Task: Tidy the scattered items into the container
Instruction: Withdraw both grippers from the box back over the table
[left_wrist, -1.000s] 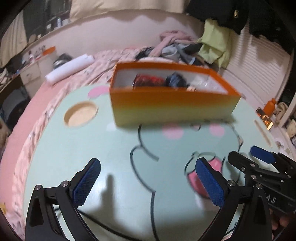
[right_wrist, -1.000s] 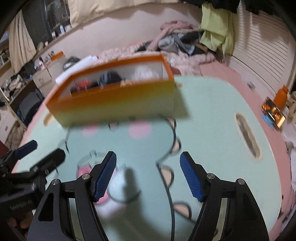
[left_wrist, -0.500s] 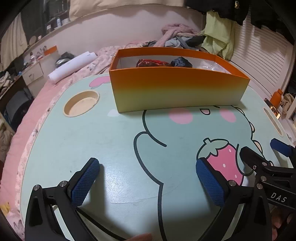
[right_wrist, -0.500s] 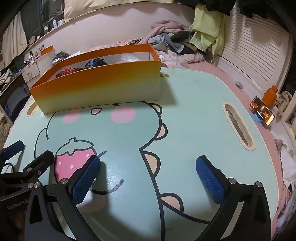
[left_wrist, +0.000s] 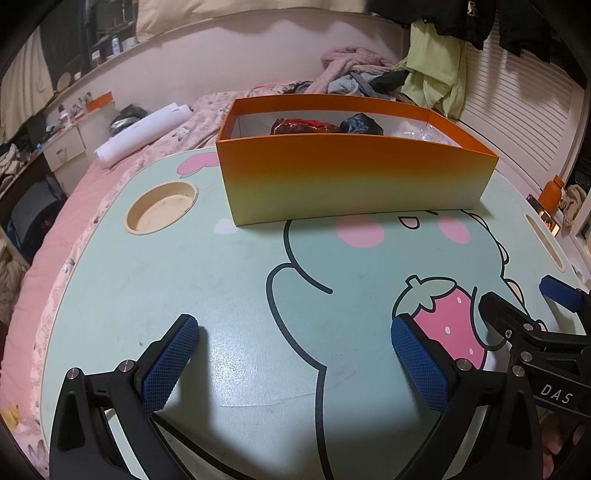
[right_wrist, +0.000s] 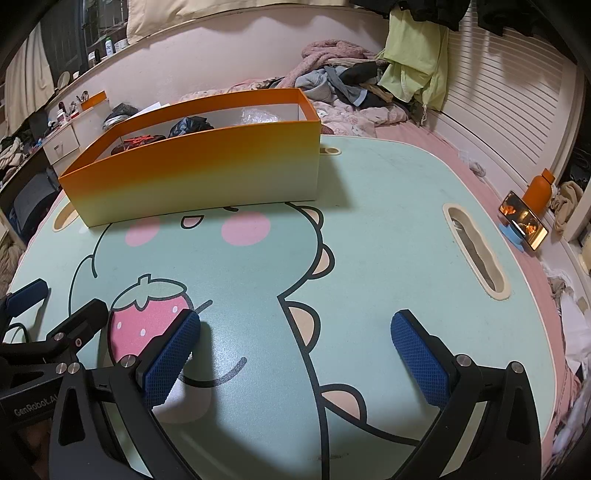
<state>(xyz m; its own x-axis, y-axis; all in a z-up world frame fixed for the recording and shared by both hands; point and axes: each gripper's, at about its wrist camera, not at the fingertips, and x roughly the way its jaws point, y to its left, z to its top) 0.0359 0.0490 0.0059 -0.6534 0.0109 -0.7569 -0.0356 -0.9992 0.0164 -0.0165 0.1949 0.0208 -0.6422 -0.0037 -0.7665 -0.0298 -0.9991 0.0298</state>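
Observation:
An orange-to-yellow box (left_wrist: 354, 181) stands at the far side of the mint cartoon table (left_wrist: 236, 295); it also shows in the right wrist view (right_wrist: 199, 181). Inside it lie a red crumpled item (left_wrist: 303, 126), a dark blue item (left_wrist: 360, 123) and a clear plastic bag (right_wrist: 258, 116). My left gripper (left_wrist: 295, 354) is open and empty, low over the near table. My right gripper (right_wrist: 295, 354) is open and empty, beside it to the right. Each gripper shows at the edge of the other's view.
A round cup recess (left_wrist: 160, 206) sits left of the box and a slot (right_wrist: 476, 251) at the table's right edge. A phone (right_wrist: 522, 221) and an orange bottle (right_wrist: 539, 192) stand to the right. Clothes (right_wrist: 351, 81) pile on the bed behind.
Both grippers have pulled back from the box and settled low over the near table. The right gripper's jaws have opened wider. The views have gone from blurred to steady.

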